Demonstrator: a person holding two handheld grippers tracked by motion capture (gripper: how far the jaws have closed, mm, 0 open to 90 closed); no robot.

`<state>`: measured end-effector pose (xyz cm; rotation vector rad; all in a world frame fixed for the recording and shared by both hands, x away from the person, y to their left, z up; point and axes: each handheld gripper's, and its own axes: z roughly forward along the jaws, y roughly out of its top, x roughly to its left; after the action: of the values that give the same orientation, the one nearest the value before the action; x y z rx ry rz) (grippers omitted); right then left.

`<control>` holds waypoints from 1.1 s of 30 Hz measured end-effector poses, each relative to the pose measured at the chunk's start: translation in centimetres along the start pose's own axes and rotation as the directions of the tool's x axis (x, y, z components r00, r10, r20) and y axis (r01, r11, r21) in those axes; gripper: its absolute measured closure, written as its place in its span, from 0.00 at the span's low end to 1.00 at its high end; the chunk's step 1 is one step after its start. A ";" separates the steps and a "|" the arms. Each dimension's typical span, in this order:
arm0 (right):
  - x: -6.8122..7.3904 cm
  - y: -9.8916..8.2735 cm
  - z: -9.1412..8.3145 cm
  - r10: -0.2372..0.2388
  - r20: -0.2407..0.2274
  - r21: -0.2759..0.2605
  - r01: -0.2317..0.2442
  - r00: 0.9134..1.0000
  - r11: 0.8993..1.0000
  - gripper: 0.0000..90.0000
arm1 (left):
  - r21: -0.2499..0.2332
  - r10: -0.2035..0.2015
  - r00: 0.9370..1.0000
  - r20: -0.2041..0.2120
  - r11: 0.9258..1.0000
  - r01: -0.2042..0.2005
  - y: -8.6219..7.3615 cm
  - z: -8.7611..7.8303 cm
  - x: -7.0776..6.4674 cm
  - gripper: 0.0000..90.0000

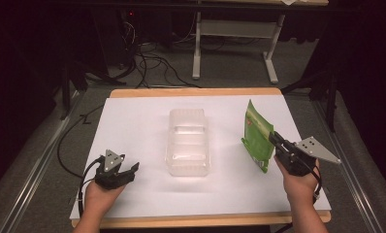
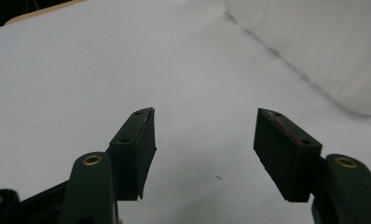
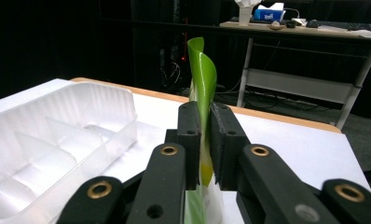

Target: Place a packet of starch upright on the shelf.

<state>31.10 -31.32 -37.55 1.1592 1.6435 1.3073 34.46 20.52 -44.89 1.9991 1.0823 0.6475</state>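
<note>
Right tool clenched on an upright green pouch, right of a clear plastic tray, left tool released over the white tabletop, near left

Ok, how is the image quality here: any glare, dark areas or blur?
High view: white sheet bright, surroundings dark, clear tray glary. Left gripper view: soft focus, open left claw over evenly lit sheet. Right gripper view: right claw near and slightly blurred, green pouch vivid against black background.
</note>
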 end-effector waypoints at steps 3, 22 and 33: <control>-0.3 -0.2 0.2 0.014 -0.016 0.007 -0.014 1.000 1.000 0.85 | 0.000 0.000 1.000 0.003 1.000 0.000 0.0 0.0 0.1 0.44; -0.4 -1.4 2.2 0.052 -0.040 0.077 -0.049 0.998 0.996 0.72 | 0.000 0.001 1.000 0.006 1.000 -0.001 0.0 0.0 0.0 0.43; -0.6 -1.7 3.5 0.043 -0.033 0.094 -0.040 0.999 0.995 0.80 | 0.001 0.006 1.000 0.007 1.000 -0.006 0.0 0.0 0.0 0.43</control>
<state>34.15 -30.93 -40.00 1.2385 1.7298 1.2951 34.46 20.52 -44.89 2.0049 1.0729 0.6432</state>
